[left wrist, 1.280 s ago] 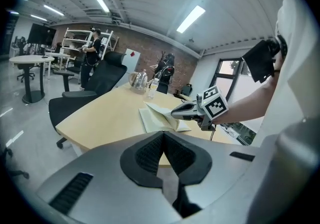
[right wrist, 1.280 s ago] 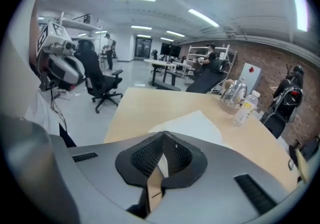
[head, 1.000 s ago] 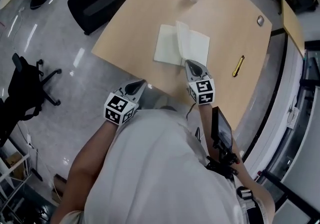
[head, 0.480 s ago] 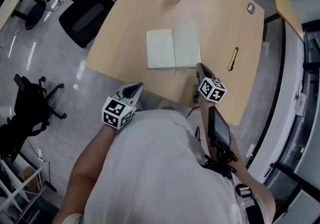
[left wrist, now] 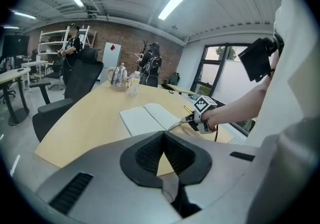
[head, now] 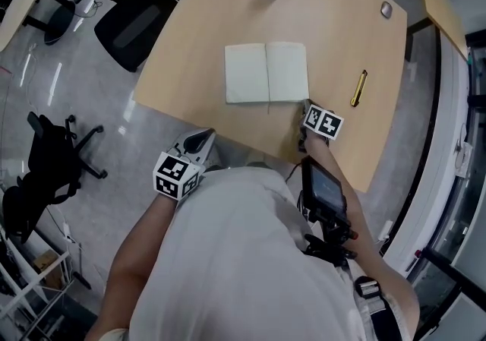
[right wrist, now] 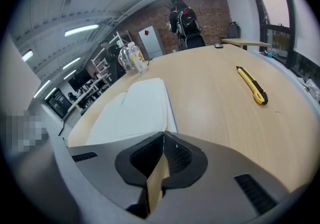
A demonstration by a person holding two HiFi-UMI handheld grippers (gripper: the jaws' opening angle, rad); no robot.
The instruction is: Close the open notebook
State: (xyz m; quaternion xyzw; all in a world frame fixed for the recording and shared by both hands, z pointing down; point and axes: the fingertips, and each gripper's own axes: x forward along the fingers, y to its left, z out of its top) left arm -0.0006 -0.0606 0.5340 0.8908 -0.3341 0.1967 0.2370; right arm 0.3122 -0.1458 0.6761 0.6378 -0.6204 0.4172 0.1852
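Head view: notebook (head: 266,72) seen lying open and flat on desk (head: 190,51), both pages up. Right gripper (head: 309,110) placed just beside its near right corner. Left gripper (head: 200,139) held off desk edge, well apart from notebook.

Left gripper view: fingers (left wrist: 147,153) seen pressed together, nothing held.

Right gripper view: fingers likewise closed and empty, page edge just ahead.

Risk judged: with fingers shut, cover could be missed, or notebook pushed across desk rather than folded.
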